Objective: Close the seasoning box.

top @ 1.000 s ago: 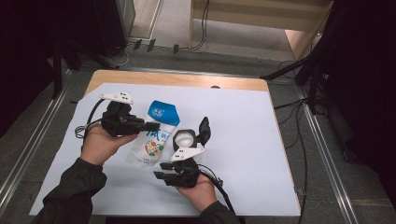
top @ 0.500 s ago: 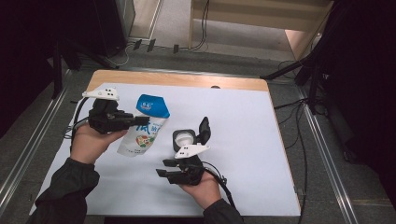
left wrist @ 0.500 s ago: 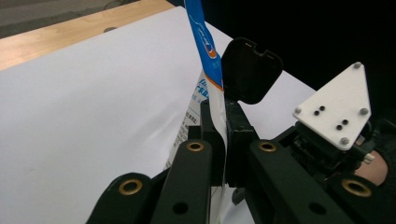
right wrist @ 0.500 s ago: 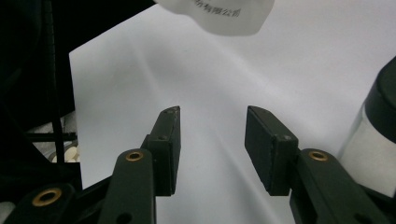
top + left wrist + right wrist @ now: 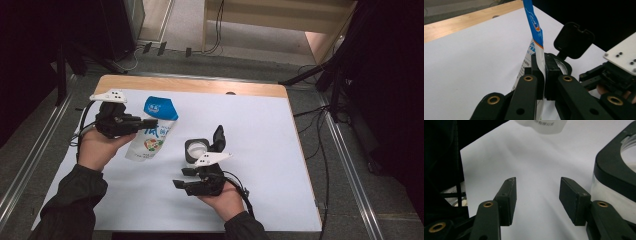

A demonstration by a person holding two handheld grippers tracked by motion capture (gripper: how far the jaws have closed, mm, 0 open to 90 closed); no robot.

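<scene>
The pouch (image 5: pixel 151 131) hangs tilted over the white sheet (image 5: pixel 260 130), pinched in your left gripper (image 5: pixel 142 123), just left of the open-lidded jar (image 5: pixel 197 149). Your right gripper (image 5: pixel 537 195), empty, has just been opening beside the jar. Tip early and the contents, hidden inside the pouch, could miss that narrow mouth.

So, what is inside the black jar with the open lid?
The jar looks white inside, above a clear wall; what the white is cannot be told. Its lid stands open, and the bottom is hidden.
</scene>
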